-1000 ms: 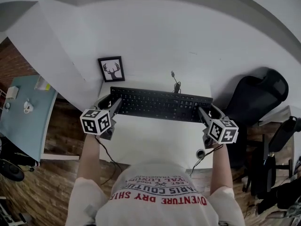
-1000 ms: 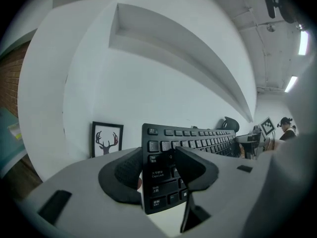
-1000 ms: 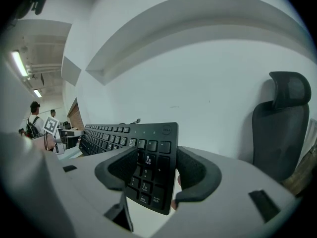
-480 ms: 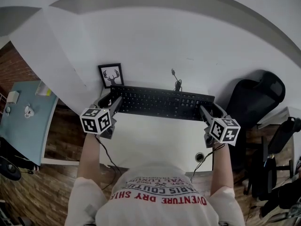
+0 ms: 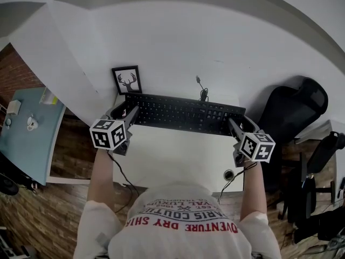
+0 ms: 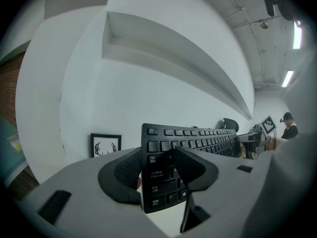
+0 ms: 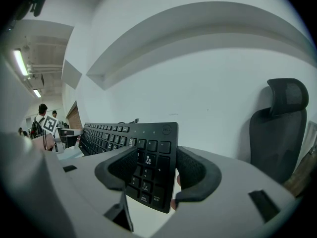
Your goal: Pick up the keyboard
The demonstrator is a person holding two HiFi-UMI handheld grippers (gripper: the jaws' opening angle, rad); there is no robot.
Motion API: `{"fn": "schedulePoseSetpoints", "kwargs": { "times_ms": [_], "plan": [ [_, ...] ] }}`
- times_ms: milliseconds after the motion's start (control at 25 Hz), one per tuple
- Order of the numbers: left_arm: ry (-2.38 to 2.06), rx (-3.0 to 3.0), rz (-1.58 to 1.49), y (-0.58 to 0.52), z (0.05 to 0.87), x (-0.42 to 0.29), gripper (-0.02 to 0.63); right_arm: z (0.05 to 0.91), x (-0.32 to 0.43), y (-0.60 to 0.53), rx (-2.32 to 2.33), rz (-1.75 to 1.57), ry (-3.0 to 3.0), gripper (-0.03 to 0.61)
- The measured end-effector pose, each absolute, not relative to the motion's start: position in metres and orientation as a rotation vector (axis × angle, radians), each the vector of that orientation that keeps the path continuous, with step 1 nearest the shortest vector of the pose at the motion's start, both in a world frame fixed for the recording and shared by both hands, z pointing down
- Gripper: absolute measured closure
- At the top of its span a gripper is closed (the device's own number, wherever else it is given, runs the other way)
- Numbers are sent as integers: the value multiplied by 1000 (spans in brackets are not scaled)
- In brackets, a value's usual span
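Where the head view looks down on a white desk [image 5: 178, 155], a black keyboard [image 5: 183, 115] spans its far part, its cable [image 5: 201, 92] trailing toward the wall. The left gripper [image 5: 127, 112] and right gripper [image 5: 239, 124] take it at opposite ends, presumably so that the long, thin body stays level and does not swing. A framed deer print [image 5: 128, 80] stands just beyond the left end and an office chair [image 5: 294, 112] to the right; the person's shirt bears upside-down lettering of which "ADVENTURE DRY" is legible. Left gripper view: the jaws are clamped on the keyboard's left end, one pad over the key face and the other behind it. The board stands tilted with white desk showing beneath, which suggests that the lift is under way. Keycaps read "Caps Lock", "Shift" and "Ctrl", each with smaller characters too fine to read. Right gripper view: the jaws are likewise closed on the number-pad end, with digits visible on the keys; a small round maker's mark at the corner cannot be read with certainty.
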State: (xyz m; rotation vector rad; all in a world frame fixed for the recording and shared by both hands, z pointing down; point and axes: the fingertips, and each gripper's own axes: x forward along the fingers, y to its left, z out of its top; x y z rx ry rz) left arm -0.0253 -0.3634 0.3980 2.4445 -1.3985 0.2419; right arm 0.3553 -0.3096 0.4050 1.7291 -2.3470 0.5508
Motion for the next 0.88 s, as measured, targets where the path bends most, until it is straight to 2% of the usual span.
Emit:
{"fn": "schedulePoseSetpoints", "kwargs": {
  "times_ms": [880],
  "plan": [
    [-1411, 2433, 260, -354, 407, -24, 402, 417, 357, -307, 1700, 589, -2329, 313]
  ]
}}
